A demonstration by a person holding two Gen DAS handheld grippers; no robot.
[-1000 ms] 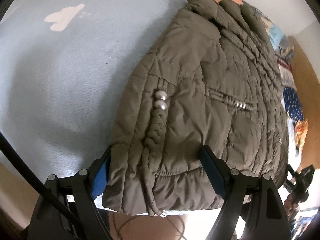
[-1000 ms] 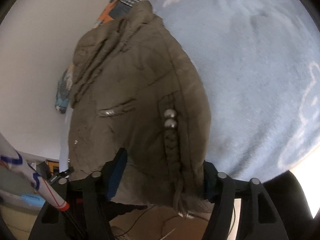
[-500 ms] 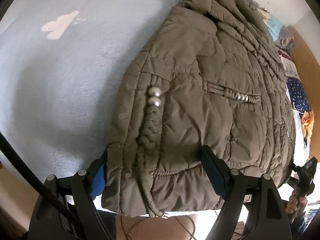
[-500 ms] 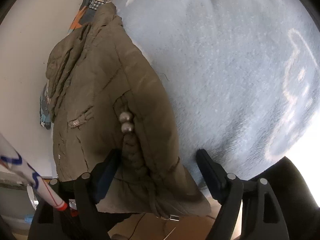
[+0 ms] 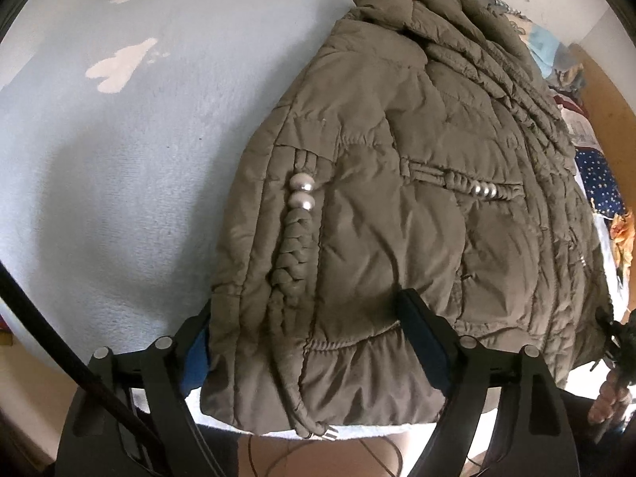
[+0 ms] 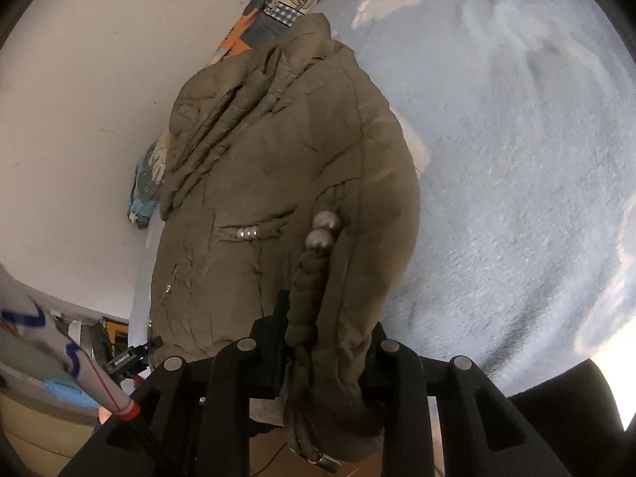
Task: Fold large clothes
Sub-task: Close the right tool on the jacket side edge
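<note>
An olive padded jacket (image 5: 397, 159) lies flat on a light blue bed cover (image 5: 119, 159), its hem at the near bed edge. A braided cord with two silver beads (image 5: 300, 198) runs down its left side. My left gripper (image 5: 306, 310) straddles the hem; its jaws are opening, one finger beside the jacket's edge and the other resting on the fabric. In the right wrist view the jacket (image 6: 278, 159) is bunched at the hem. My right gripper (image 6: 328, 318) is closing there on the fabric and the beaded, braided cord (image 6: 322, 226), pinched between its fingers.
Patterned quilts (image 5: 556, 47) pile up behind the jacket's collar against a white wall (image 6: 79, 79). A wooden board (image 5: 608, 91) stands at the right. The bed cover (image 6: 516, 159) stretches wide beside the jacket. Floor with cables (image 5: 318, 453) shows below the bed edge.
The right gripper's jaws, wide apart earlier, have come together on the hem by the braided cord. The left gripper has stayed astride the hem with only a slight shift.
</note>
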